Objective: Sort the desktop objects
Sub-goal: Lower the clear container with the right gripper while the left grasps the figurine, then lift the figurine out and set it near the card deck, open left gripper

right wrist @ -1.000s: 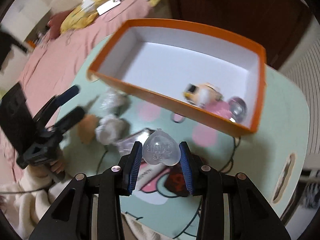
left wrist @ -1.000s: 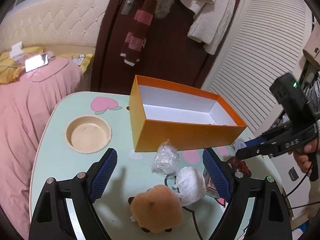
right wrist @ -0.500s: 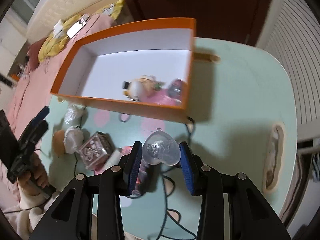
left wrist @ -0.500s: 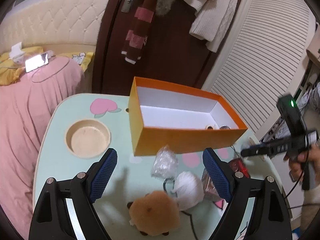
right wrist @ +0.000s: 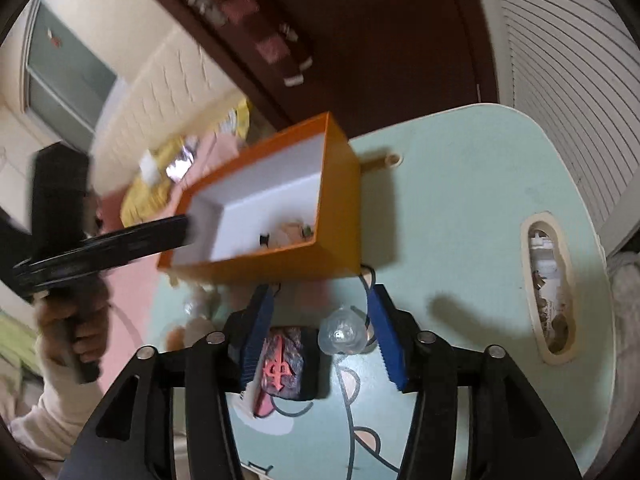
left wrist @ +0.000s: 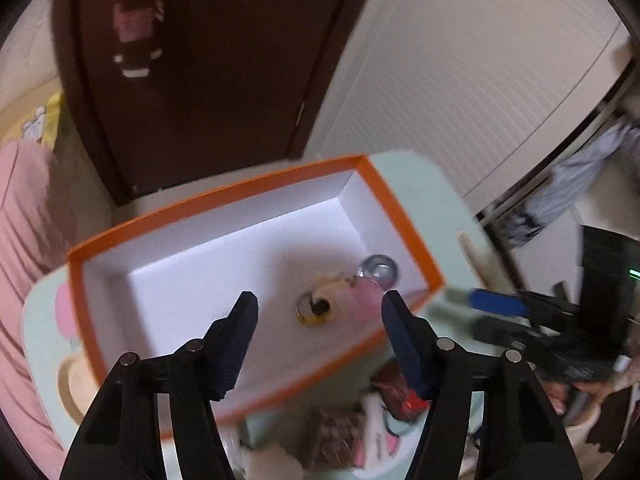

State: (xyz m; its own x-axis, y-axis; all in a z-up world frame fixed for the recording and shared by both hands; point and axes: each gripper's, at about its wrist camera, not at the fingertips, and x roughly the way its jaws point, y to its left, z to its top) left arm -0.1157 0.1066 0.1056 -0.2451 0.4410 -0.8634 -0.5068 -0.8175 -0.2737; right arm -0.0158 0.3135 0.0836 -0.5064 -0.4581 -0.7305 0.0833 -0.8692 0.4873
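The mint table (right wrist: 472,200) carried an orange box (right wrist: 336,200) at 11 o'clock, toys already inside. The right hand-held gripper (right wrist: 320,332) stood wide, a clear heart-shaped trinket (right wrist: 343,334) loose between its fingers; the left hand-held gripper (left wrist: 318,320) gaped empty over the box. Judging by this, sorting was midway; whether the trinket was just released or about to be gripped was unclear.

The orange box (left wrist: 404,220) is leaving most of its white floor open on its left half, toys crowding one corner. The tabletop (right wrist: 472,208) is lying bare right of it, while clutter, seemingly wrapped packets (right wrist: 286,360), is blocking the near edge.
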